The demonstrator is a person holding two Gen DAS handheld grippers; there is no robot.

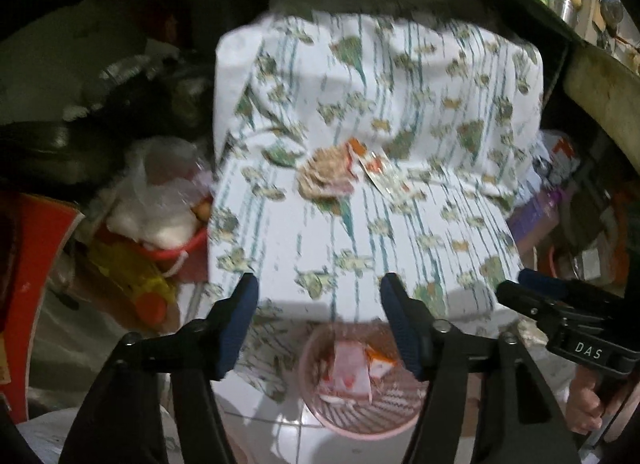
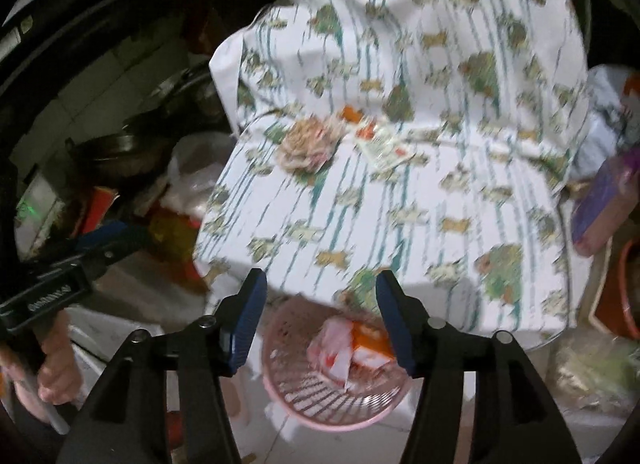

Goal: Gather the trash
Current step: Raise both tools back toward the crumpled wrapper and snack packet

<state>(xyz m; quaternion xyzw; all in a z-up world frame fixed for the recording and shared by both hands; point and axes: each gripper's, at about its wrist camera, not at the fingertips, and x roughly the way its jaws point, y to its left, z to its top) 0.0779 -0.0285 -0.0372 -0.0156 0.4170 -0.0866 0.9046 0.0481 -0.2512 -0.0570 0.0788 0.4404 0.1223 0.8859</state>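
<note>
both tools, left tool (image 1: 318,324) and right tool (image 2: 318,320), gape empty; reach the crumpled paper (image 2: 306,147) mid-surface, pinch firmly, drop into the pink basket (image 2: 340,416).

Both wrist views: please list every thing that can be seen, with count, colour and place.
Crumpled paper wad: one, beige-pink, on the cloth, centre.
Flat printed wrapper: one, white-red, on the cloth, right of the wad.
Patterned tablecloth: one, white with green-teal print, covering the table.
Pink plastic lattice basket: one, on the floor before the table, holding white and orange scraps.
Left gripper: black, blue pads, open, empty.
Right gripper: same, open, empty.
</note>
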